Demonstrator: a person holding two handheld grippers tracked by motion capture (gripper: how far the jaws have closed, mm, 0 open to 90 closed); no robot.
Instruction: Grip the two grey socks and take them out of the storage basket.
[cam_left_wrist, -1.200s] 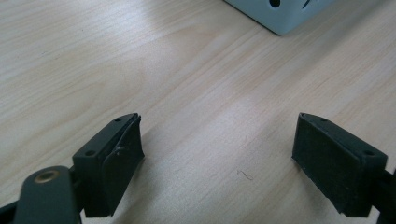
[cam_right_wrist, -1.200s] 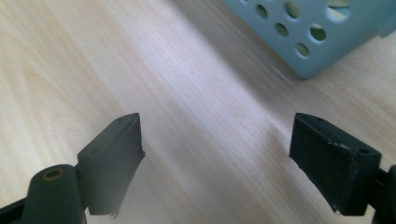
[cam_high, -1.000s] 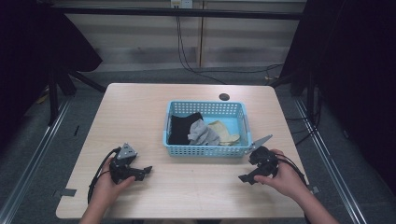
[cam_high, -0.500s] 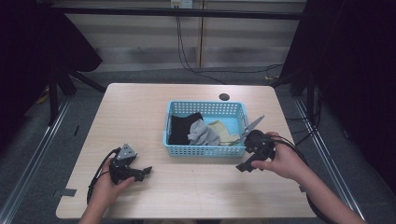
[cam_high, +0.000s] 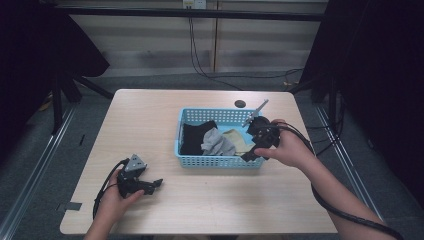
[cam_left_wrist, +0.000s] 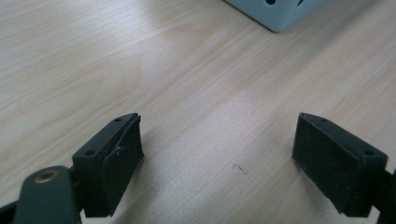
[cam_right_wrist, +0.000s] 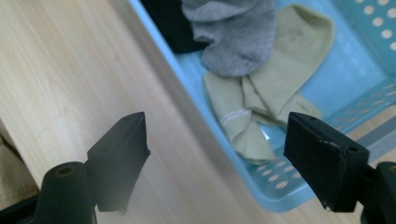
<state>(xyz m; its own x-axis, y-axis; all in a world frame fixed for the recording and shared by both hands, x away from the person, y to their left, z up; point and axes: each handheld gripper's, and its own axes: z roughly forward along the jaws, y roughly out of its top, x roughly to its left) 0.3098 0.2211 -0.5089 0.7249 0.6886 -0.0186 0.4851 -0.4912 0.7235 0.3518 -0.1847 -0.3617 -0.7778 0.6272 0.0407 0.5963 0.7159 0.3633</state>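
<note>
A pair of soft beige cotton socks (cam_right_wrist: 261, 100) lies crumpled at the right end of the light blue perforated plastic basket (cam_high: 218, 161), beside a grey sock (cam_high: 217, 144) and a black cloth (cam_high: 195, 137); I judge it light and limp, best pinched at a raised fold. My right gripper (cam_high: 256, 150) hangs over the basket's near right rim, jaws wide apart above the socks. My left gripper (cam_high: 152, 185) rests on the pale wooden table (cam_high: 150, 110), jaws also apart, well away.
</note>
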